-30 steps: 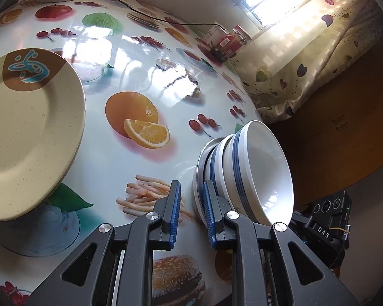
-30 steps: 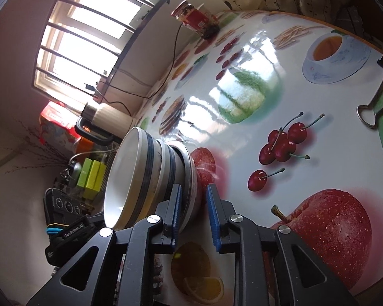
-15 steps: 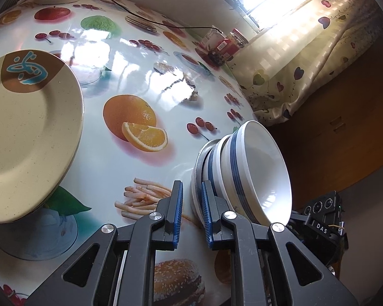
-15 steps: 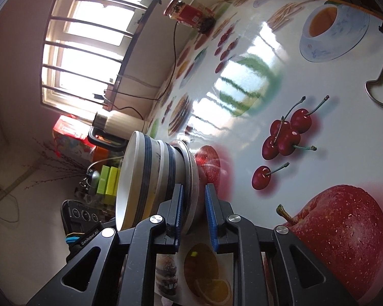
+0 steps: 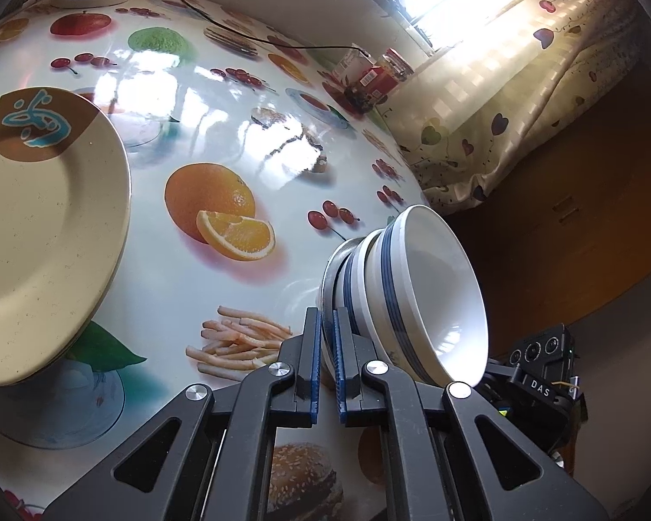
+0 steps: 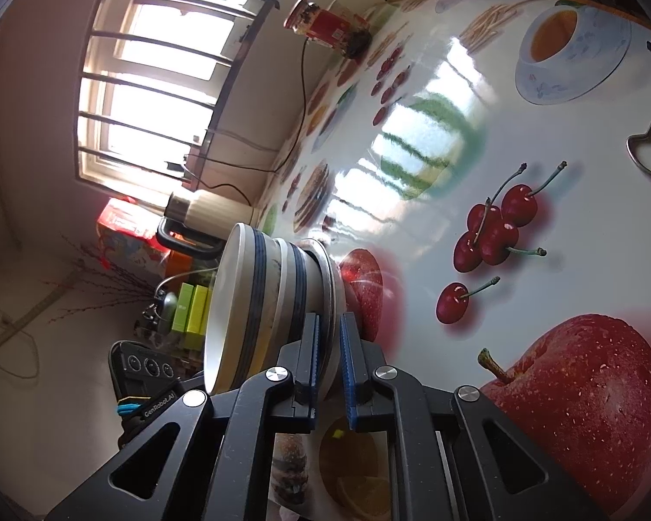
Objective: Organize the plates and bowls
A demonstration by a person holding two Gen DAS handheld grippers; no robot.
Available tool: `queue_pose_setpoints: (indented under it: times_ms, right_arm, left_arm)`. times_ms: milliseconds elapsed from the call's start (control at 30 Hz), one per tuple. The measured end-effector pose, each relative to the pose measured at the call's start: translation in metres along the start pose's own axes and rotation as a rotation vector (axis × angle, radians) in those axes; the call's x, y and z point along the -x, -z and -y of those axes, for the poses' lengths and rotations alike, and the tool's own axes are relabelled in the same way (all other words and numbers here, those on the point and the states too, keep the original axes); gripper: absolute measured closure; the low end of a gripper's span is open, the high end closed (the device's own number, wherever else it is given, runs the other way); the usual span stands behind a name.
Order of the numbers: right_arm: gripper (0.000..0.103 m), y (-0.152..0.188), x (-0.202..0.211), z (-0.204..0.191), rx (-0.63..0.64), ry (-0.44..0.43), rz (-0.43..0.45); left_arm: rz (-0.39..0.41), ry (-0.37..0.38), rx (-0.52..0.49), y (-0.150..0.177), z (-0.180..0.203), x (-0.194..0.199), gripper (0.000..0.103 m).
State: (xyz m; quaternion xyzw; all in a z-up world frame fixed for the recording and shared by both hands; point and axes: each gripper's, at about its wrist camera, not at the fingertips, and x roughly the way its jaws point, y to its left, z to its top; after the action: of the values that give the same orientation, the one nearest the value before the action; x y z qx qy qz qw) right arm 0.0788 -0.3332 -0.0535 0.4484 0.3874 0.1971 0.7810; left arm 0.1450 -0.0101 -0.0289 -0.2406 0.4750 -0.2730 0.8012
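Two nested white bowls with blue bands (image 5: 416, 286) sit on a small grey plate (image 5: 328, 278). My left gripper (image 5: 324, 347) is shut on the plate's rim from one side. My right gripper (image 6: 329, 354) is shut on the same plate (image 6: 328, 278) from the opposite side, with the bowls (image 6: 256, 299) left of its fingers. The stack hangs a little above the fruit-print table (image 5: 238, 139). A large beige plate (image 5: 39, 234) with a brown and blue mark lies at the left in the left wrist view.
Red jars (image 5: 375, 78) and a black cable (image 5: 256, 39) lie at the table's far edge by the window. A kettle (image 6: 195, 212) stands at the table end. A metal opener (image 6: 649, 152) lies at the right. A cloth-covered bed (image 5: 521, 100) stands beyond the table.
Both grippers have closed tighter on the small plate's rim. The stack has shifted slightly and tilted with them.
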Motion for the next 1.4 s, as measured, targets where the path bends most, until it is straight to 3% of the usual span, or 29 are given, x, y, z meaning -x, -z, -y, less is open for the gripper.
queue_pose_setpoints:
  times_ms: [667,1033,1400]
  right_arm:
    - [0.093,0.0,0.001,-0.004,0.043,0.008,-0.001]
    - [0.092,-0.005,-0.004,-0.004,0.05,0.004,-0.001]
    - [0.093,-0.01,-0.006,-0.005,0.094,0.01,-0.005]
  left_arm:
    - [0.009,0.0,0.009,0.0,0.0,0.0,0.099]
    - [0.009,0.027,0.028,-0.008,-0.005,-0.005,0.096]
    - [0.016,0.053,0.039,-0.01,-0.006,-0.007,0.1]
